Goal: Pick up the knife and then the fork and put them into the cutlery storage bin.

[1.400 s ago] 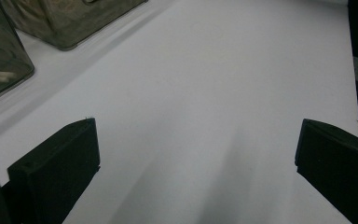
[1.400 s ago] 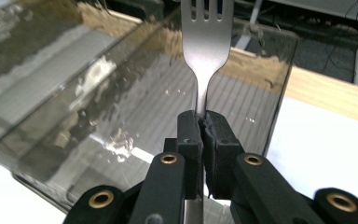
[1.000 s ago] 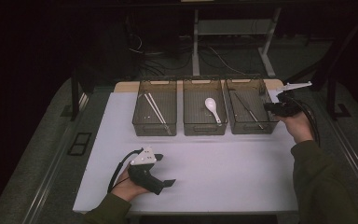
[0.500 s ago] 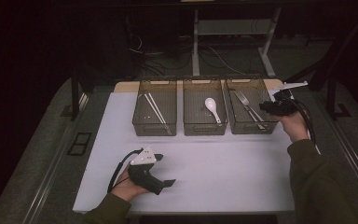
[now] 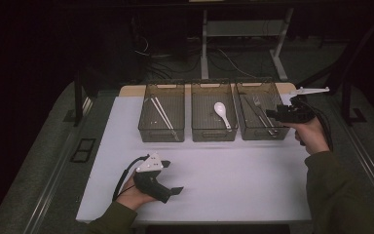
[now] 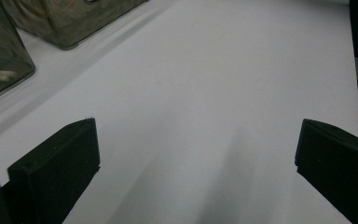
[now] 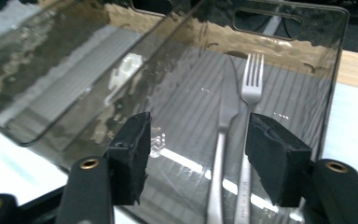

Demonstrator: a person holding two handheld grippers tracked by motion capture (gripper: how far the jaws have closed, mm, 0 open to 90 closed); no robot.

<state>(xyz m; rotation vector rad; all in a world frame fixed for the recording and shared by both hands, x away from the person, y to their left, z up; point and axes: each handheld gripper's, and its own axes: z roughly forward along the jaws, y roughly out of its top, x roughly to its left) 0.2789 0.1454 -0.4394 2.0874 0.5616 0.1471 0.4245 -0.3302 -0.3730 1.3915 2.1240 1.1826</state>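
Observation:
Three clear bins stand in a row at the table's far side. The left bin [image 5: 161,112] holds chopsticks [image 5: 163,115], the middle bin [image 5: 213,113] a white spoon [image 5: 221,112], the right bin [image 5: 259,112] a metal fork [image 7: 248,135] and a knife [image 7: 223,140]. My right gripper [image 5: 272,113] hovers open at the right bin's near right corner, with the fork and knife lying in the bin below its jaws. My left gripper [image 5: 175,191] rests open on the white mat [image 5: 233,175] near the front left, nothing between its jaws.
A wooden board [image 5: 292,87] shows behind the bins. Cables and a white stand leg [image 5: 278,63] lie on the dark floor beyond the table. The mat's front and middle form a broad white area in front of the bins.
My right gripper has shifted a little left and toward the right bin's corner. The left gripper has stayed put.

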